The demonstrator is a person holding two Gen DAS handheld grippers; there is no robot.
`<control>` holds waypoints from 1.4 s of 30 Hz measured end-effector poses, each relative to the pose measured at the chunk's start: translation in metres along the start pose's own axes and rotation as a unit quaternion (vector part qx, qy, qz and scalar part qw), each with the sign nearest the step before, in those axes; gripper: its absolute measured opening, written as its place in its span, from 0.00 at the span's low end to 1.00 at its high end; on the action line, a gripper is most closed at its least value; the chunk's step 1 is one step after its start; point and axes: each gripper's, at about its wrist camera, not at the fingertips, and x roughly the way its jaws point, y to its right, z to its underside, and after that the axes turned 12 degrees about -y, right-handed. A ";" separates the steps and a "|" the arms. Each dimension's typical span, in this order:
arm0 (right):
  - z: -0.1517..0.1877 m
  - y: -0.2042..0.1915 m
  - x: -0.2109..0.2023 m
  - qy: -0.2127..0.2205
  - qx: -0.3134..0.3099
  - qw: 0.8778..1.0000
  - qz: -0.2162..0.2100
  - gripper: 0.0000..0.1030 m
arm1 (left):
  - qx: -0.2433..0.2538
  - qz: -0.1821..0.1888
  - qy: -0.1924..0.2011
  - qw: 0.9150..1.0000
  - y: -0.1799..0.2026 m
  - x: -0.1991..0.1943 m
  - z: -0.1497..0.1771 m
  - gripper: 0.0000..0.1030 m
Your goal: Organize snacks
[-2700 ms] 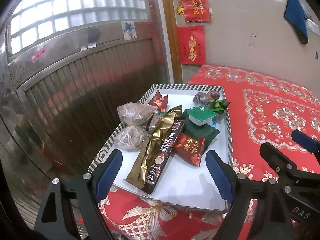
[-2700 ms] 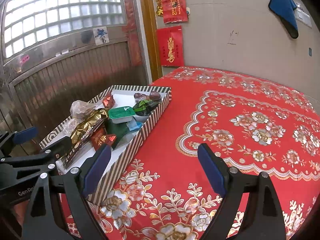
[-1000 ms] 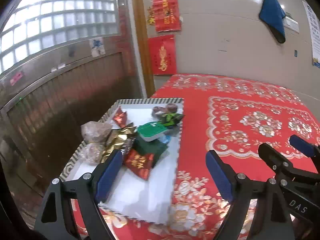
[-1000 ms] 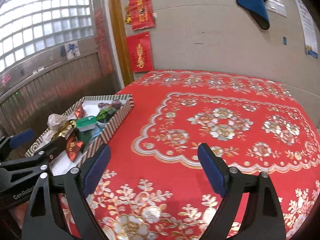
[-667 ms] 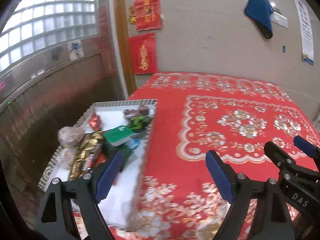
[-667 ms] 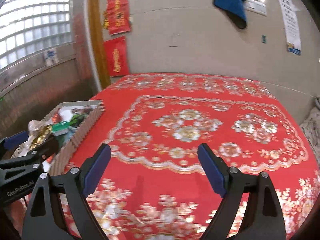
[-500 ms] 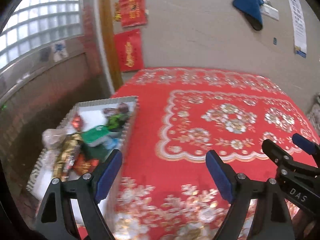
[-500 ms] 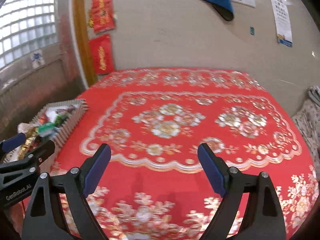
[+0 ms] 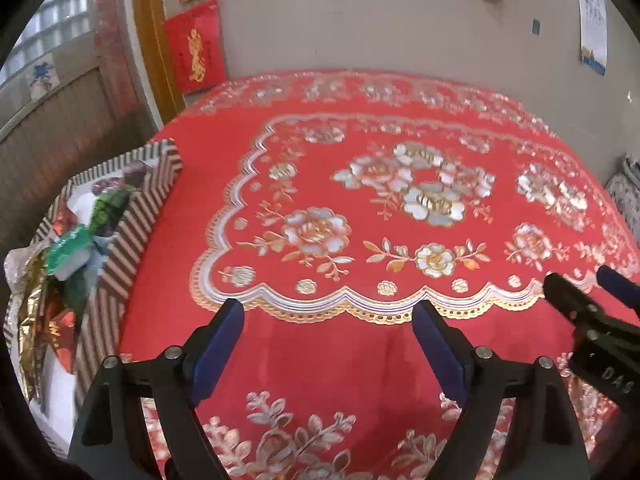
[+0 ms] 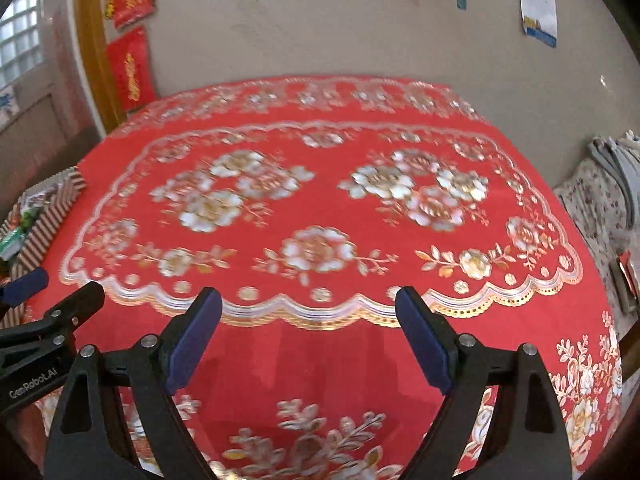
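Observation:
A striped shallow box full of snacks sits at the left edge of the table: a green-lidded cup, green, red and gold wrappers. In the right wrist view the same box shows small at far left. My left gripper hangs open over bare red tablecloth, well to the right of the box, with nothing between its blue pads. My right gripper is open too, empty, over the cloth's scalloped gold border. Each gripper's fingers appear at the side of the other's view.
The table wears a red cloth with gold and white flowers. A beige wall with red paper hangings stands behind. A patterned fabric seat lies past the table's right edge. A metal door is at far left.
Both grippers have swung right, away from the snack box, and dropped lower over the cloth. The box has slid from centre to the left edge of both views. The jaws stayed as wide.

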 end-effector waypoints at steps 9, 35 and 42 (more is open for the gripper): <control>-0.002 0.010 0.012 -0.018 0.011 1.000 0.005 0.87 | -0.006 0.007 -0.012 1.000 0.000 0.016 -0.002 0.89; -0.006 0.002 0.028 -0.055 -0.003 0.998 0.021 1.00 | -0.001 0.007 -0.021 1.000 0.001 0.021 -0.005 0.99; -0.006 0.002 0.029 -0.055 -0.003 0.998 0.021 1.00 | -0.001 0.007 -0.021 1.000 0.001 0.021 -0.005 0.99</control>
